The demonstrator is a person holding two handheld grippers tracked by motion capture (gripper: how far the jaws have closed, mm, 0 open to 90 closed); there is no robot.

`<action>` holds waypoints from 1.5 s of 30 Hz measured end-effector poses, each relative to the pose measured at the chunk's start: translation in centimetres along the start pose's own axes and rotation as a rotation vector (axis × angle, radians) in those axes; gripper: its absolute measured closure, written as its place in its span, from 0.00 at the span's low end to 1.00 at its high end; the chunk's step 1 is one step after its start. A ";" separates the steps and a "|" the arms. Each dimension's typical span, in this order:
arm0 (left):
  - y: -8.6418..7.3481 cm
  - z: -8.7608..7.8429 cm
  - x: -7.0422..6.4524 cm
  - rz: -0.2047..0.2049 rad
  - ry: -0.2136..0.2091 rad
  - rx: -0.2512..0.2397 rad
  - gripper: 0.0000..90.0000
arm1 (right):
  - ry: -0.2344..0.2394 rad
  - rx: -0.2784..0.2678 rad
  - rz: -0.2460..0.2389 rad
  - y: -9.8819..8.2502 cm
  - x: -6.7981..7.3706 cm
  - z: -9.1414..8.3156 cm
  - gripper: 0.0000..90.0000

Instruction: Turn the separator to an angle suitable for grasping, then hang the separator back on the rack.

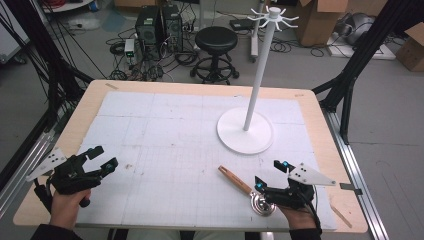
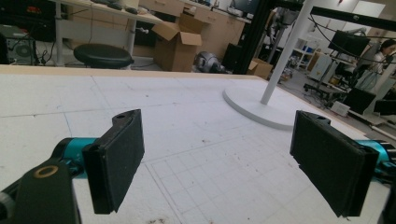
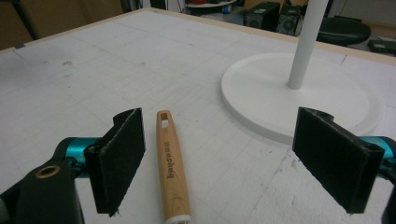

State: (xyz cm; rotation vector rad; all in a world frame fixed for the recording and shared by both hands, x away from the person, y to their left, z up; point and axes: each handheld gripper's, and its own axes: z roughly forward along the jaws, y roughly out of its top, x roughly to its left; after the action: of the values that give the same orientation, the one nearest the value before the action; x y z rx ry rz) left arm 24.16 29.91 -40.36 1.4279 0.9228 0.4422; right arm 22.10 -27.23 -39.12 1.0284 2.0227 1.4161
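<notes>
On the table [image 1: 320, 125], a wooden-handled utensil [image 1: 235, 181] lies flat on the white gridded mat [image 1: 165, 145], at about five o'clock on the table as seen from above. Its pale wood handle [image 3: 171, 168] points toward ten o'clock, and its shiny metal head [image 1: 263, 205] sits right under the right hand-held gripper [image 1: 270, 175] (what kind of head it is, I cannot tell).

That right hand-held gripper stands wide open: in the right gripper view the handle lies on the mat between the two black pads [image 3: 120, 156], closer to the left one, and neither pad touches it. The hanging hole at the handle's far end faces away from the gripper.

The left hand-held gripper [image 1: 100, 157] sits at about eight o'clock, well apart from the utensil, also open, with bare mat between its pads [image 2: 116, 158].

A white stand [image 1: 246, 131], a round base with a tall thin pole and hooks on top, rises at roughly two o'clock, near the utensil's handle end but not touching it.
</notes>
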 end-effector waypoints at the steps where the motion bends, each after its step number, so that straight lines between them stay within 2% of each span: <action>1: 0.0 0.0 0.0 -0.003 -0.001 -0.002 0.20 | -0.002 -0.009 -0.004 0.2 -0.1 0.1 0.18; 8: 0.1 0.0 -0.2 0.010 0.000 -0.007 0.20 | 0.009 -0.003 -0.003 0.0 -0.1 -0.1 0.18; 13: 0.0 0.2 -0.2 0.011 0.000 0.001 0.20 | 0.008 -0.018 0.016 0.0 -0.3 -0.3 0.18; 16: 0.0 0.2 -0.1 0.011 -0.003 0.005 0.20 | 0.002 -0.019 0.019 0.2 -0.2 0.1 0.18; 19: 0.0 0.2 -0.2 0.011 -0.011 0.006 0.20 | 0.016 -0.010 0.020 0.4 0.0 0.3 0.18; 23: 0.0 0.3 -0.3 0.016 -0.015 0.012 0.20 | 0.056 0.026 0.017 0.6 0.5 1.0 0.18; 30: 0.0 0.3 -0.5 0.027 -0.007 0.016 0.20 | 0.082 0.057 -0.008 1.0 1.1 2.6 0.18; 35: -0.1 0.6 -0.8 0.036 -0.016 0.032 0.20 | 0.108 0.102 -0.028 1.0 1.9 3.8 0.18; 36: -0.1 0.6 -0.8 0.037 -0.018 0.035 0.20 | 0.109 0.114 -0.040 1.0 2.0 4.1 0.18; 45: -0.2 0.6 -0.7 0.035 -0.018 0.035 0.20 | 0.114 0.220 -0.051 0.4 2.3 6.5 0.22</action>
State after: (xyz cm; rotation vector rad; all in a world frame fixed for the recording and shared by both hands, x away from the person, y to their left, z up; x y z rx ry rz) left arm 24.16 28.99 -40.38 1.4796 0.8958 0.4403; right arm 25.59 -21.53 -41.01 0.9962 2.3114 1.2731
